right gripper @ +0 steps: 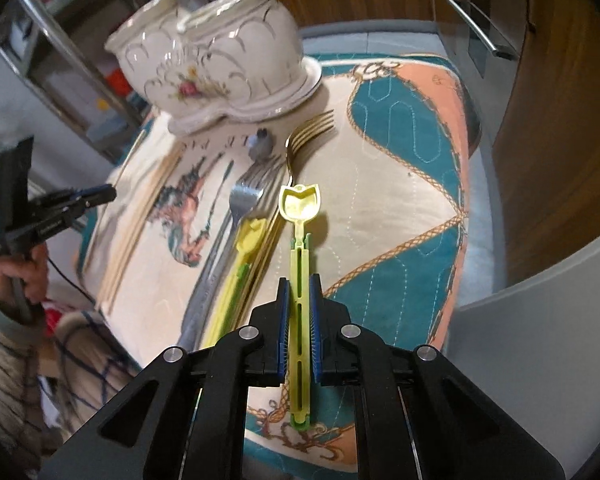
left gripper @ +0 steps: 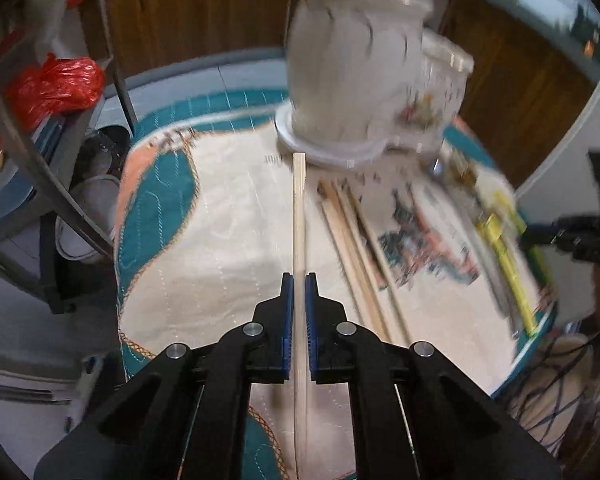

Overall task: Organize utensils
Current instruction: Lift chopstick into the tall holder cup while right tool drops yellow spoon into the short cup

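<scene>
Your left gripper [left gripper: 299, 280] clamps a chopstick [left gripper: 299, 216], right gripper [right gripper: 299, 284] clamps a yellow spoon [right gripper: 300, 208]. Holder [right gripper: 216, 60] ahead; forks [right gripper: 248, 196], chopsticks [left gripper: 360, 248] alongside on the cloth [right gripper: 380, 208].

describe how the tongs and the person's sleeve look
Both tongs, left and right, are black plastic with blue ribbed pads and round silver rivets. A thin black cable trails from the left one. The sleeve is beige with blue checked lines.
</scene>
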The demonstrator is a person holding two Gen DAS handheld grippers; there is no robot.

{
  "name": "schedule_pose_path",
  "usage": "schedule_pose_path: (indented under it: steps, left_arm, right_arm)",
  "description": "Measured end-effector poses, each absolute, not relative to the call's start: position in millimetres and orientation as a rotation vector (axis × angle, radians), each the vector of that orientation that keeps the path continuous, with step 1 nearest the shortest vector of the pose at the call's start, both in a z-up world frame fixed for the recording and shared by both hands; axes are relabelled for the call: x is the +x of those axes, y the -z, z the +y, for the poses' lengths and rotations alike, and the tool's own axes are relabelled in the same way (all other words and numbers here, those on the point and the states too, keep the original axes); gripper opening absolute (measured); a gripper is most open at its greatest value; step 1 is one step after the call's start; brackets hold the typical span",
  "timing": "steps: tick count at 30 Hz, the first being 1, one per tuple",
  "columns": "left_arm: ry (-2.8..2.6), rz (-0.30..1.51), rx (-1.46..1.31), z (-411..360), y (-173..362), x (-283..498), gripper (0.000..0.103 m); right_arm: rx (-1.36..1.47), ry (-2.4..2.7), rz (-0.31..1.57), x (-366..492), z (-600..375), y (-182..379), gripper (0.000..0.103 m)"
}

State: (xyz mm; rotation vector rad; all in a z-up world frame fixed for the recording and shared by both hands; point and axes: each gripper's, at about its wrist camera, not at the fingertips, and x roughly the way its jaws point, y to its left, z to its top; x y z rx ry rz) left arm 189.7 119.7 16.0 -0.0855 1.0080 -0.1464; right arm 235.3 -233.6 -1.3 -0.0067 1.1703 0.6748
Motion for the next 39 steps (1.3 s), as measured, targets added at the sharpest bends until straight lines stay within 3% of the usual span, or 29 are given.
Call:
schedule_pose_path:
  steps: [16, 39]
  left_arm:
    - [0.197, 0.53, -0.256, 107.0, -86.2, 171.9, 0.006]
    - [0.154, 0.122, -0.296, 89.5, -154.4, 246.1, 0.006]
  right_arm:
    - [0.169, -0.809, 0.757, 231.0, -213.1, -48.9, 0.01]
    - [0.217, -0.766, 0.392, 300.3, -171.7, -100.4, 0.01]
